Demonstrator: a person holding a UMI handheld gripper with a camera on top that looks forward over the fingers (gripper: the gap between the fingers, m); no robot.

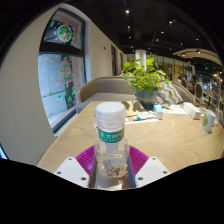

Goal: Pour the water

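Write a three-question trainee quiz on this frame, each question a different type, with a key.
1. True or false: the water bottle has its white cap on.
2. Where is the bottle relative to the gripper? A) between its fingers B) beside the potted plant C) lying flat on the wooden table
3. Fill in: the bottle's label is ____ in colour.

Key: 1 true; 2 A; 3 green.

Clear bottle [111, 143] with white cap and green label, magenta pads [86, 157], tan table [175, 140], green plant [146, 77].
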